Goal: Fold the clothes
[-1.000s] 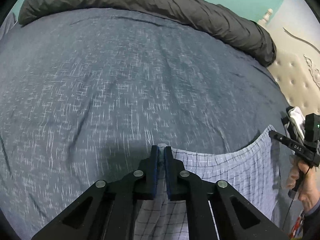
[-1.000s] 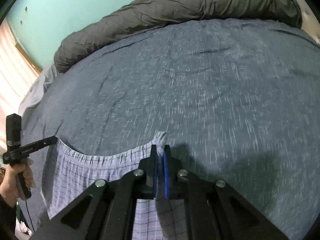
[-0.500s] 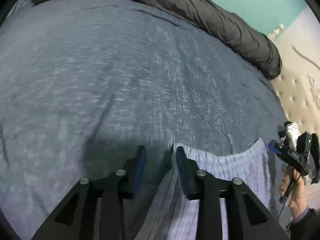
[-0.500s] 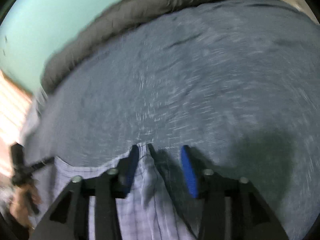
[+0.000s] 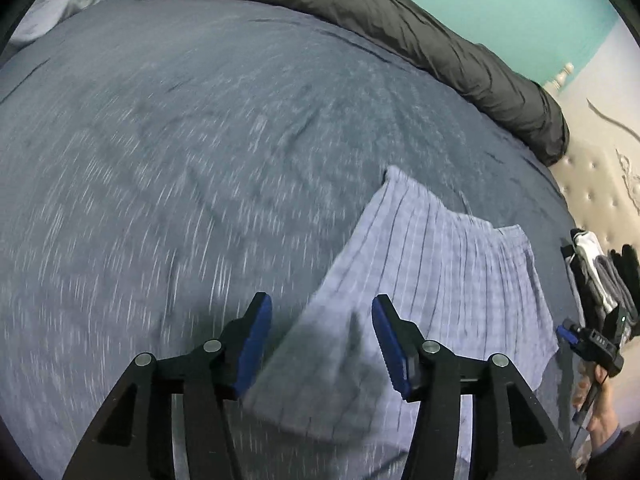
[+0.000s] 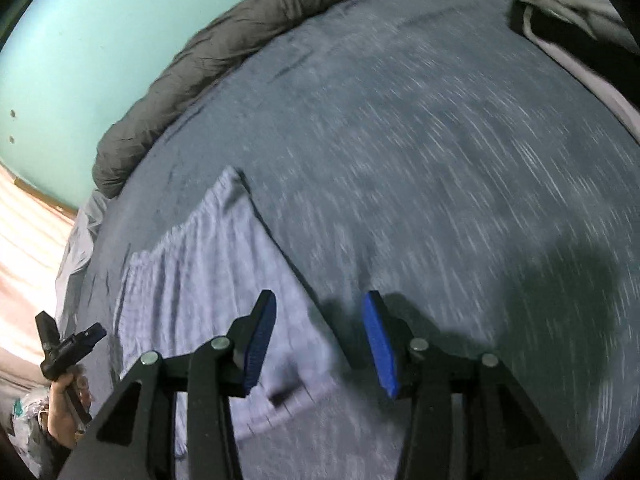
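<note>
Checked garment (image 5: 436,280) lying spread on the blue-grey bedspread (image 5: 180,160), released, with left gripper (image 5: 322,344) and right gripper (image 6: 318,344) both jaws apart above its near edge; thin, limp, light cloth, probably best pinched at corners or hem.

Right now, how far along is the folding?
Done: the checked shorts lie spread on the bed, no fold visible. In hand: nothing; the left gripper and right gripper are both open above the cloth. Left: every fold, plus the pile of clothes by the headboard.
</note>
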Demonstrator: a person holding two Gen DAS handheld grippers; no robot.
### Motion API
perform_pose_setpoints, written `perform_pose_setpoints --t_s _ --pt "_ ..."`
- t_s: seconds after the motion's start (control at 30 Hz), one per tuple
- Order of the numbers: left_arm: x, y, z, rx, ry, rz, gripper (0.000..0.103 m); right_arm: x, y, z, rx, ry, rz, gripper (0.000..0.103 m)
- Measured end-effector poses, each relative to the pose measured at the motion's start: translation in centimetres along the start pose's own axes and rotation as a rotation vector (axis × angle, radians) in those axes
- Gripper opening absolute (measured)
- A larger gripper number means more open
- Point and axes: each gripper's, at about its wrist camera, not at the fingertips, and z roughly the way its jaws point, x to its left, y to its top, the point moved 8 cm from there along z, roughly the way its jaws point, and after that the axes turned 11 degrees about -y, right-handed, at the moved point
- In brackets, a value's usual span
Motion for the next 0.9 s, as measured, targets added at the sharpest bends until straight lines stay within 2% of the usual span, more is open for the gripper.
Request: perform_pose_setpoints --t_s 0.07,0.13,0.27,0.3,0.33,0.4,0.43,0.67,0.83,0.9 --pt "0.5 -1.7 -1.0 -0.019 0.003 -0.034 0.057 0.0 -0.6 -0.2 0.007 -0.007 -0.007 0.046" --pt "0.2 -2.2 -0.7 -0.005 0.005 -0.036 0.057 0.3 -1.2 -0.2 0.017 -0.008 -0.018 0.046" --pt "-0.9 -2.5 -0.2 -0.005 0.011 0.013 0.057 0.9 -2.0 0.6 0.049 -0.031 -0.030 0.044" --pt "-0.8 -2.7 -0.1 -0.006 0.014 0.013 0.057 1.0 -2.0 0.7 0.046 -0.038 -0.028 0.036" --pt "-0.7 -2.8 0.1 -0.007 0.018 0.013 0.057 1.0 -2.0 0.8 0.043 -0.044 -0.025 0.022" --pt "-0.5 -3.1 0.3 -0.006 0.021 0.008 0.057 0.8 -2.0 1.0 0.038 -0.049 -0.017 0.006" --pt "-0.2 -3.2 0.5 -0.004 0.023 0.008 0.057 0.7 -2.1 1.1 0.035 -0.051 -0.012 0.003" --pt "1.3 -3.3 0.8 -0.002 0.028 -0.010 0.056 -0.4 -1.1 0.2 -0.020 -0.061 0.041 0.002" --pt "2.0 -3.3 0.7 -0.014 0.018 -0.040 0.050 -1.5 -0.6 -0.2 -0.041 -0.077 0.089 0.002" --pt "2.2 -3.2 0.4 -0.022 0.011 -0.053 0.042 -1.9 -0.5 -0.2 -0.044 -0.085 0.117 0.002"
